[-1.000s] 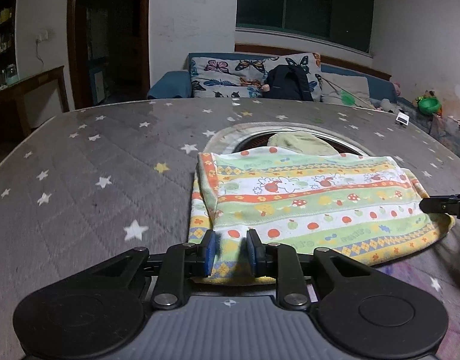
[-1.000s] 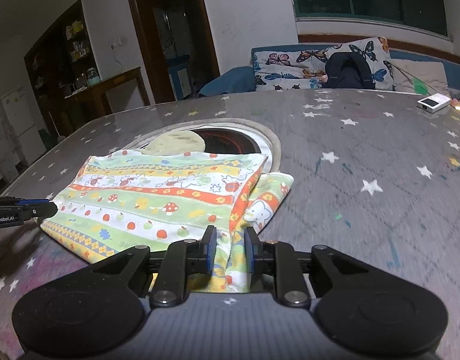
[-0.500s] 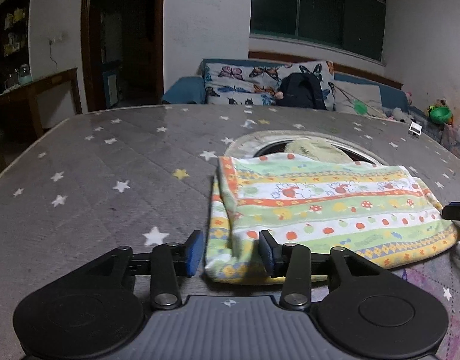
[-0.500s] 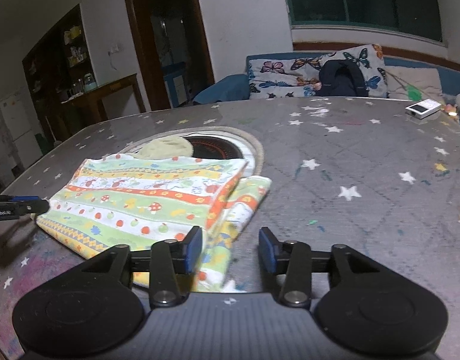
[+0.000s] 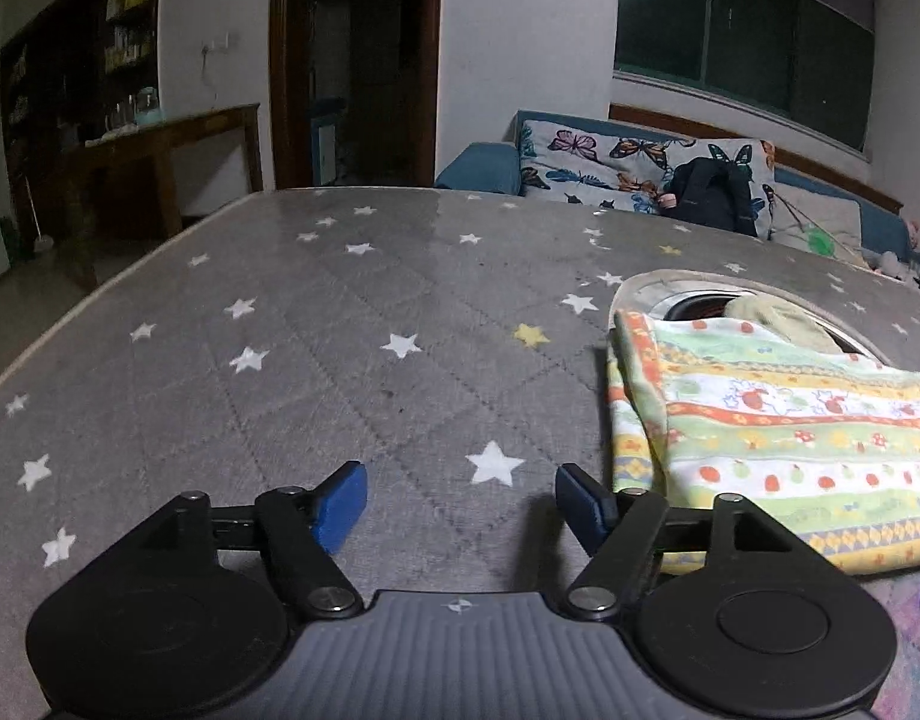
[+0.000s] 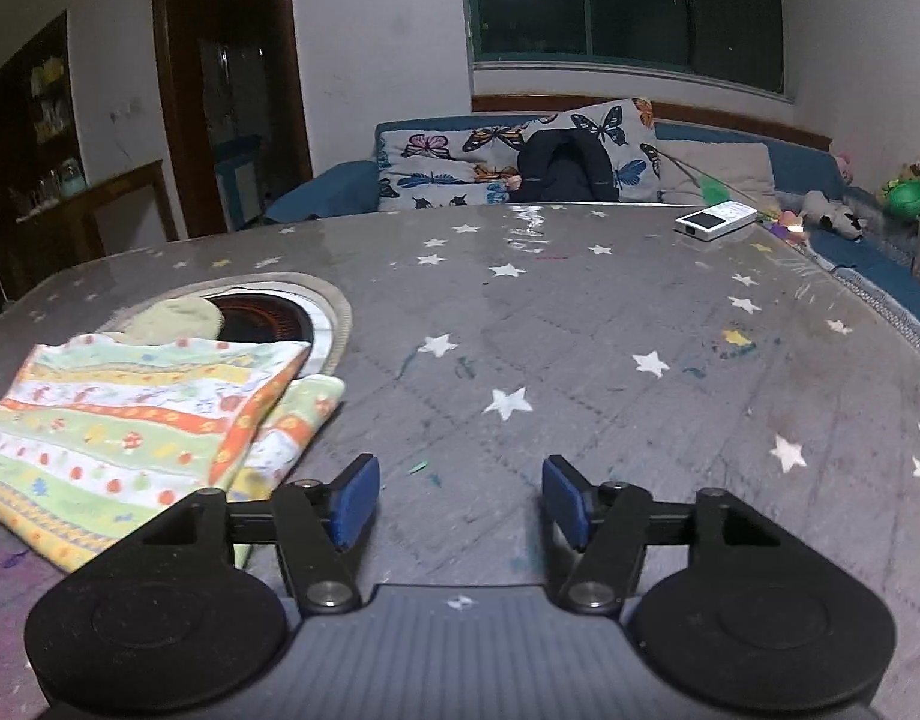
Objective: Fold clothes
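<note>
Folded striped cloth with fruit and mushroom print lies flat on the star-patterned grey table cover, doubled over, upper layer set back a little from the lower one at the end seen in the right wrist view; its far edge overlaps the round opening in the table, where a pale green item sits touching that far edge; long axis of the cloth runs across both views, stripes running along it; one short end points toward the left gripper, the other toward the right.

Left gripper: jaws spread wide, have just been opening, nothing between them but bare cover and a white star; cloth is off to the right of the jaws, its near corner just beside the right blue pad, not gripped.

Right gripper: jaws apart, have just been opening, only bare cover between them; cloth lies left of the jaws, its near corner passing behind the left finger linkage, outside the left blue pad, released.

Farther from the cloth: white handheld device near the table's far right edge; beyond the table a blue sofa with butterfly cushions and a black backpack; dark window above the sofa; doorway and wooden side table off to the left.
</note>
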`<state>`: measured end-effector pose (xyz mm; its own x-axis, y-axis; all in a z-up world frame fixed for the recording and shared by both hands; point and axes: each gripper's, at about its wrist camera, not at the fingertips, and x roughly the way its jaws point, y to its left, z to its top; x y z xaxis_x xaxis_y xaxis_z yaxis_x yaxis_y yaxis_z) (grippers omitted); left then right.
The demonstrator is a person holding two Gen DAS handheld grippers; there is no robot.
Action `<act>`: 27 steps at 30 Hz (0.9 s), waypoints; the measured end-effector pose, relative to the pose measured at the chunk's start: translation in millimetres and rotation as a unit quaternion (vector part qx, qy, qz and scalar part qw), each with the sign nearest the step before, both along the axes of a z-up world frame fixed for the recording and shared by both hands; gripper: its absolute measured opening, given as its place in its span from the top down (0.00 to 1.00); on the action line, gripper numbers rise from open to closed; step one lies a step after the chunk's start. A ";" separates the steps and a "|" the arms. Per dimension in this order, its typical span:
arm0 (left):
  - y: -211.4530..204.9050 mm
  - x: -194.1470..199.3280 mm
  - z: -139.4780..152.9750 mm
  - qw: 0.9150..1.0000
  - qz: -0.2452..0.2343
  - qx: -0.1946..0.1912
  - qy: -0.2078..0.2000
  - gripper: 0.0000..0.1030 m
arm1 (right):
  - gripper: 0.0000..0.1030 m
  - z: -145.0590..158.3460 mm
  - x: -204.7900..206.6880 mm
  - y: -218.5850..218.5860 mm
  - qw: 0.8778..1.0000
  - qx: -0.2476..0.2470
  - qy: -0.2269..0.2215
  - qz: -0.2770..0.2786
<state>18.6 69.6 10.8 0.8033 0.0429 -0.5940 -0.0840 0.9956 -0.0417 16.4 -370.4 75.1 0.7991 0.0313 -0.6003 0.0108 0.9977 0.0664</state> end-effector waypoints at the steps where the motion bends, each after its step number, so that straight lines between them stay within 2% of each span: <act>1: -0.1 1.7 0.0 1.000 0.003 0.004 -0.001 0.21 | 0.40 -1.2 3.0 -0.6 1.000 -0.001 0.003 -0.002; 3: 0.9 6.1 -1.3 1.000 0.007 0.005 0.004 0.14 | 0.39 -3.5 8.9 -1.9 1.000 -0.002 0.009 -0.006; 9: 9.0 15.9 -5.4 1.000 0.017 -0.011 0.012 0.00 | 0.23 -6.0 19.5 -5.3 1.000 -0.006 0.016 -0.014; 13: 8.8 18.1 -7.3 1.000 0.021 -0.005 0.016 0.00 | 0.15 -8.0 25.6 -4.8 1.000 -0.012 0.020 -0.012; 17: -1.4 21.7 -10.0 0.999 0.022 0.031 0.028 0.00 | 0.04 -9.5 29.2 -0.9 0.999 -0.022 0.028 -0.007; 20: 1.0 22.6 -10.9 0.999 0.022 0.021 0.027 0.00 | 0.02 -10.5 31.0 1.0 0.999 -0.026 0.033 -0.004; 22: 23.5 25.0 -36.7 0.999 0.020 0.020 0.018 0.00 | 0.00 -10.5 31.5 1.9 0.999 -0.028 0.035 -0.003; 25: 37.8 19.1 -36.1 0.999 0.020 0.019 0.019 0.00 | 0.00 -10.8 31.5 1.5 0.999 -0.027 0.035 -0.003; 27: 28.6 19.6 -27.7 0.999 0.021 0.021 0.022 0.00 | 0.00 -11.0 31.8 1.5 0.999 -0.027 0.035 -0.003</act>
<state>38.1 98.2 -16.8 0.7739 0.1018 -0.6251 -0.1265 0.9920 0.0049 48.1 -368.9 64.0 0.7550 -0.0072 -0.6556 0.0191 0.9998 0.0109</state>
